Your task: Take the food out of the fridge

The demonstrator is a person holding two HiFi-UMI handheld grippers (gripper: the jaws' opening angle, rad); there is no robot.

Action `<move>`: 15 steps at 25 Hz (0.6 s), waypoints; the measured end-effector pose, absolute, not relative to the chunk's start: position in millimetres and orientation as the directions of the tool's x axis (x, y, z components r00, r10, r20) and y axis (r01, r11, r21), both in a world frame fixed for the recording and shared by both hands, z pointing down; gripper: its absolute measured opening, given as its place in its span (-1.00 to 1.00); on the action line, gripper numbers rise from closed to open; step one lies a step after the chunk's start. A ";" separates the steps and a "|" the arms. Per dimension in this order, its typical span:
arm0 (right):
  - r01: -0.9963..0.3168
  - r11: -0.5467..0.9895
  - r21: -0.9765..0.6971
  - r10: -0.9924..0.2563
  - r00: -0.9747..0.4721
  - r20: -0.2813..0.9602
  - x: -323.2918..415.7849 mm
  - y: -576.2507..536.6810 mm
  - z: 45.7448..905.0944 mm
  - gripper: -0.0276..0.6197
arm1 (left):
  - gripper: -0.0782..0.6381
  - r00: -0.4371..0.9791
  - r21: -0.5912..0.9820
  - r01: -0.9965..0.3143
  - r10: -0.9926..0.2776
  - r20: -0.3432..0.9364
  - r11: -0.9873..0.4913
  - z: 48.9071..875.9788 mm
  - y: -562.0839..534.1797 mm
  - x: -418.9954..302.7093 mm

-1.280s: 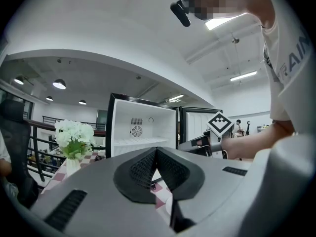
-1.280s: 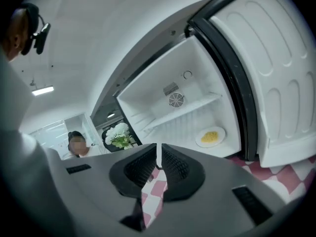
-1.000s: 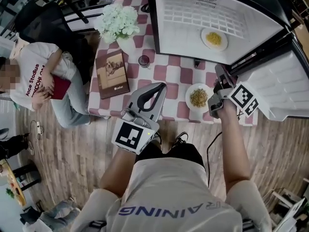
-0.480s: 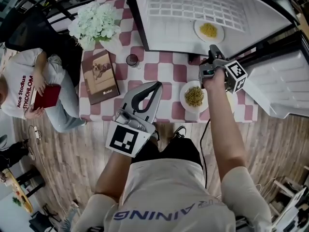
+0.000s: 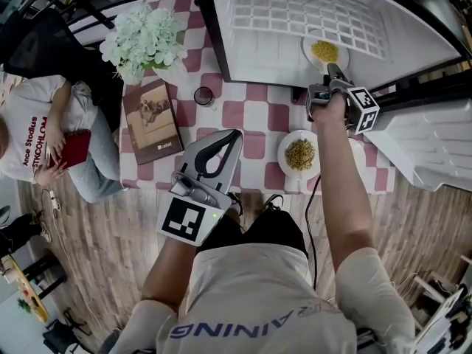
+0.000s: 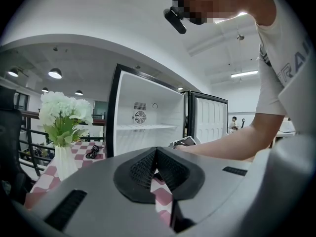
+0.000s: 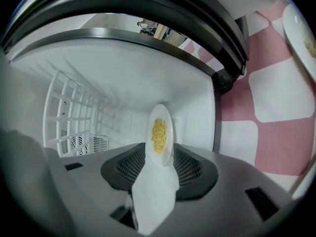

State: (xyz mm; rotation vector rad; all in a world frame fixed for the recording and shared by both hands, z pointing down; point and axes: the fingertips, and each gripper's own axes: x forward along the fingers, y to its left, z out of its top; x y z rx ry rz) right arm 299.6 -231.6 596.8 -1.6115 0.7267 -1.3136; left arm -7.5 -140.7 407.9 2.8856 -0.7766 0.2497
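The right hand-held gripper (image 5: 332,71) reaches into the open fridge (image 5: 273,57). Its jaws stand wide apart and have just been opening. A plate (image 5: 324,51) of yellow food sits on the fridge floor. Its near rim is right at the mouth of the jaws, but the pads do not press on it. The left hand-held gripper (image 5: 234,135) hangs over the near edge of the surface (image 5: 254,113). Its jaws meet at the tips, with nothing in them.

A second plate (image 5: 300,154) of food stands on the surface, just beside the right arm.

In the head view the gap between the right jaws is hard to see, and the tip covers a bit of the plate's rim. The fridge door (image 5: 431,142) is cut off at the side.

The right gripper view shows the plate lined up with the jaws. The second plate is only a sliver at the edge there. The left gripper view shows the fridge from the front, with a shelf (image 6: 148,127) and a round fan (image 6: 140,116). The plate does not show there. Only the head view shows the book (image 5: 151,120) and a seated person (image 5: 29,135).
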 end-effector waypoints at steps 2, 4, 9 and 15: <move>0.105 -0.419 -0.902 -0.862 0.267 0.432 303.2 -233.5 599.8 -0.39 | -0.76 0.853 0.094 -0.506 -0.482 0.198 -0.857 408.8 -142.5 -8.2; 0.114 -0.422 -0.899 -0.857 0.273 0.437 306.5 -235.2 603.1 -0.39 | -0.76 0.854 0.096 -0.505 -0.480 0.202 -0.858 410.1 -143.1 -8.5; 0.140 -0.408 -0.902 -0.853 0.295 0.431 312.1 -240.1 605.8 -0.39 | -0.76 0.853 0.088 -0.504 -0.478 0.211 -0.859 410.3 -144.9 -7.7; 0.157 -0.449 -0.880 -0.829 0.295 0.476 313.4 -239.0 614.6 -0.64 | -0.76 0.850 0.075 -0.505 -0.480 0.217 -0.860 408.7 -141.5 -6.9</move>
